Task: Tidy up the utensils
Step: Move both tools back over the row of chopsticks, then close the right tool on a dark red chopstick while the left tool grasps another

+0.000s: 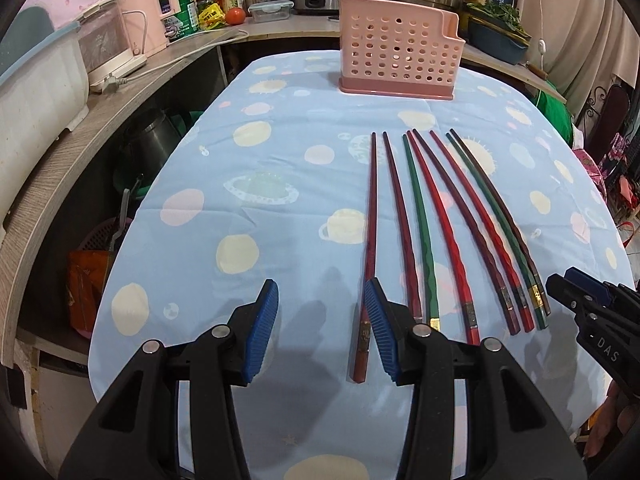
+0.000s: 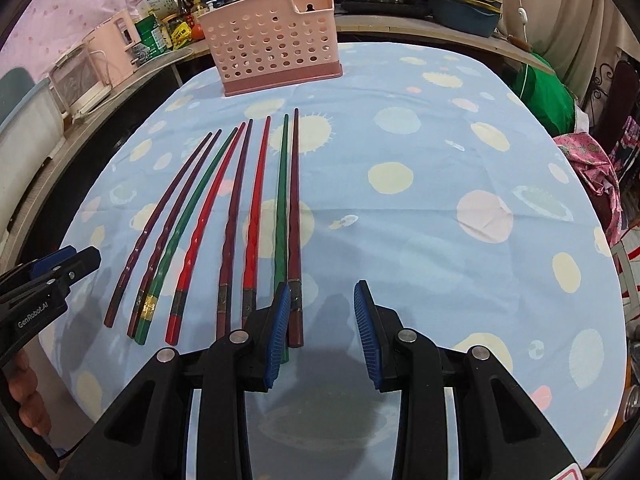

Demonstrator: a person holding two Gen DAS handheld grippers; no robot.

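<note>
Both claws gape wide and hold nothing. The left claw (image 1: 322, 320) hovers low over the surface (image 1: 280, 184), its right pad just beside the butt of the leftmost chopstick (image 1: 370, 232); the right claw (image 2: 320, 320) hangs by the rightmost chopstick (image 2: 295, 216). Eight chopsticks (image 2: 224, 220) lie fanned on the cloth, well short of the pink holder (image 2: 276, 46), tips toward it. They look light, stiff, lacquer-slick and thin; pinching the thicker butt end seems surest.

Even indoor light, sharp centre, soft shadows on the tablecloth (image 1: 280, 184), strong fisheye bending and dark corners.
</note>
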